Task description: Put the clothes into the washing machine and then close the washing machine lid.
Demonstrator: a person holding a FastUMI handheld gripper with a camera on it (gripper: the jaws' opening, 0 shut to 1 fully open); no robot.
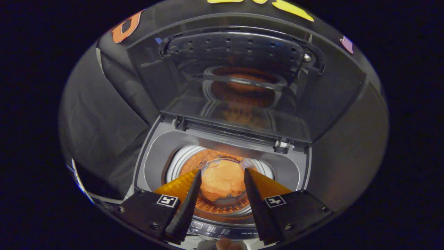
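Orange crumpled cloth garment lies at bottom of round drum inside grey top-loading washing machine. Two-finger gripper with black ridged fingers held above opening, jaws spread apart, gripping nothing; garment seen between them, well below. Dark translucent hinged lid stands raised behind drum.

Black cloth wall behind and beside, creased, taped.

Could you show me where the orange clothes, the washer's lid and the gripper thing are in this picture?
orange clothes (222, 180): gripper view, middle of the bundle lying down in the drum.
lid (239, 86): gripper view, its clear window, standing raised open.
gripper (222, 173): gripper view, the gap between its open fingertips, above the drum.
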